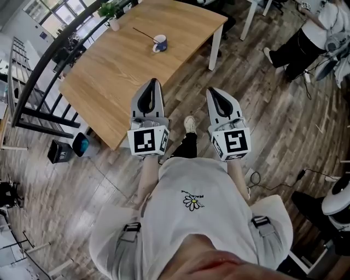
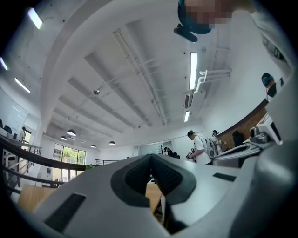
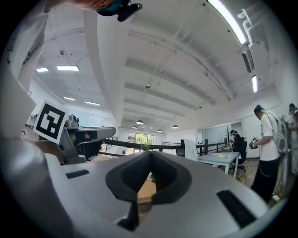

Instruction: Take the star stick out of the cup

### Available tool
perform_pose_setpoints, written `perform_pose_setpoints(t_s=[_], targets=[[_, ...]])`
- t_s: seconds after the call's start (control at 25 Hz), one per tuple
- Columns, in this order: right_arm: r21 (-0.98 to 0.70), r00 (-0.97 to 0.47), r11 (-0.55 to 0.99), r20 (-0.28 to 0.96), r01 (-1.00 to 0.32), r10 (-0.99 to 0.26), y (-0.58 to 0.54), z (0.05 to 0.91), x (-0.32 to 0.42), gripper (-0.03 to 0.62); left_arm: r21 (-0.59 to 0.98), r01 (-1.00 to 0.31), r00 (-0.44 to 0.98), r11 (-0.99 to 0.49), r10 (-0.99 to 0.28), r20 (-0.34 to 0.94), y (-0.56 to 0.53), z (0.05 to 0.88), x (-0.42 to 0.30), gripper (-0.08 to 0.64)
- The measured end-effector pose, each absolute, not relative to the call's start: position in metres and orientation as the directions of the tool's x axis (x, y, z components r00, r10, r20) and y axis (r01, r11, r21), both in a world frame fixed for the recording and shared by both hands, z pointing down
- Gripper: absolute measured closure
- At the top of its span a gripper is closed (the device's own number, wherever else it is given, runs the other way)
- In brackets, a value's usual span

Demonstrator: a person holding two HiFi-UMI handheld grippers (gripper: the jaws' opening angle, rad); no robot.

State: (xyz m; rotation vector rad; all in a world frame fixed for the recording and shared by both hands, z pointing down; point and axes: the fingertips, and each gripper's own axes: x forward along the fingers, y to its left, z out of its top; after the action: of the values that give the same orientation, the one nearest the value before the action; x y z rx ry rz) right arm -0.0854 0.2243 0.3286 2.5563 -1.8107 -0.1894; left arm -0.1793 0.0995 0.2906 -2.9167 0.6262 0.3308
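Observation:
A white-and-blue cup (image 1: 159, 43) stands far off on the wooden table (image 1: 120, 71), with a thin dark stick (image 1: 143, 34) slanting out of it to the left. My left gripper (image 1: 150, 87) and right gripper (image 1: 214, 94) are held side by side near my chest, well short of the table's near corner. Both are shut with nothing between the jaws. In the right gripper view the right gripper (image 3: 150, 155) points along the table, and a sliver of the cup (image 3: 151, 177) shows through the gap behind its tips. The left gripper (image 2: 152, 159) shows only tabletop past its jaws.
A potted plant (image 1: 112, 13) stands at the table's far left edge, beside a dark railing (image 1: 38, 71). A black bin (image 1: 59, 151) and a teal object (image 1: 81, 144) sit on the floor left of the table. A person (image 1: 306, 38) stands at the upper right.

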Motion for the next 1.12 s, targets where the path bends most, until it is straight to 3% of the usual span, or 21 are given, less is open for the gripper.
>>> perform_pose_setpoints(t_s=[0.4,0.84,1.12], targets=[[0.146,0.318,-0.341,-0.158,-0.929,-0.935,0.169,0.314,-0.007,0.587,-0.114,-0.465,0.864,-0.878,-0.422,-0.275,0.020,0.282,-0.107,0.543],[0.135,0.314,-0.322,-0.081,-0.937,-0.946,0.062,0.325,0.109,0.586,-0.183,-0.489,0.848,-0.853,-0.415,-0.330,-0.065,0.273,-0.012,0.544],[0.172,0.176,-0.185,-0.065,-0.968,-0.982,-0.035,0.315,0.152,0.586,-0.172,-0.596,0.782,-0.784,-0.520,-0.344,-0.139,0.262,0.023,0.543]])
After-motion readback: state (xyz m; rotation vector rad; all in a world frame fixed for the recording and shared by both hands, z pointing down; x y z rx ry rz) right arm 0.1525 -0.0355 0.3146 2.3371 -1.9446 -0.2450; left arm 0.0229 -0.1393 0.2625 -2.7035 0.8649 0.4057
